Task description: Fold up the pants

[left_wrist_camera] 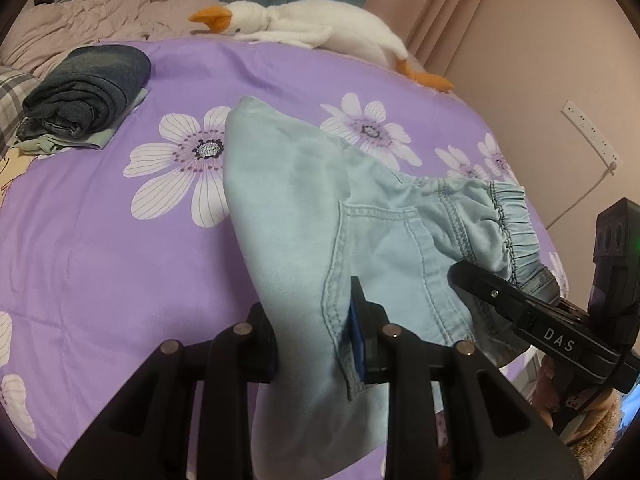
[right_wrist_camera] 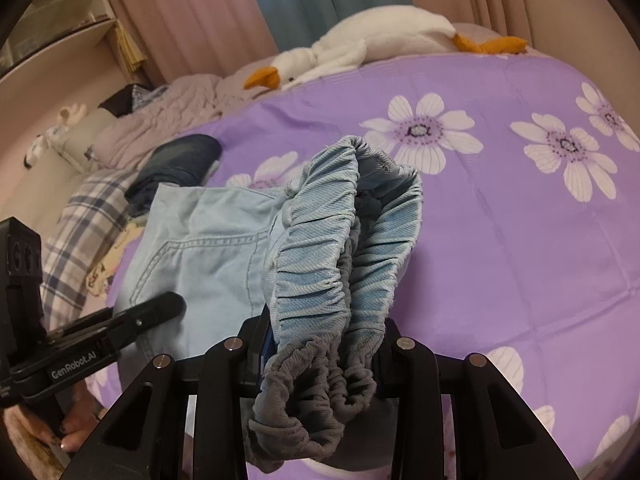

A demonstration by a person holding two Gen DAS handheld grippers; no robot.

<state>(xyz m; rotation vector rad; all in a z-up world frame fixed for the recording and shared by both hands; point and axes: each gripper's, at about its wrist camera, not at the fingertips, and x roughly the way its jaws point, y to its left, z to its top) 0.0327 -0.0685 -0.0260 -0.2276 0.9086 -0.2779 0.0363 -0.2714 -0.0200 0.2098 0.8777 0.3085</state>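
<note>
Light blue pants (left_wrist_camera: pixel 304 208) hang lifted over the purple flowered bedspread (left_wrist_camera: pixel 100 248), with one end trailing down to the bed. My left gripper (left_wrist_camera: pixel 312 324) is shut on the cloth beside the stitched back pocket (left_wrist_camera: pixel 380 248). In the left wrist view my right gripper (left_wrist_camera: pixel 502 282) comes in from the right and clamps the gathered elastic waistband (left_wrist_camera: pixel 516 216). In the right wrist view the right gripper (right_wrist_camera: pixel 322 340) is shut on that bunched waistband (right_wrist_camera: pixel 344 248), which loops up over its fingers. One finger (right_wrist_camera: pixel 160 308) of the left gripper presses the pants (right_wrist_camera: pixel 208 240) at the left; a hand holds its handle.
A stack of folded dark jeans (left_wrist_camera: pixel 88 92) lies at the bed's far left, next to a plaid pillow (right_wrist_camera: pixel 80 232). A white plush goose (left_wrist_camera: pixel 312 28) lies along the far edge. A wall with a power strip (left_wrist_camera: pixel 592 136) bounds the right side. Bare bedspread (right_wrist_camera: pixel 520 240) stretches to the right.
</note>
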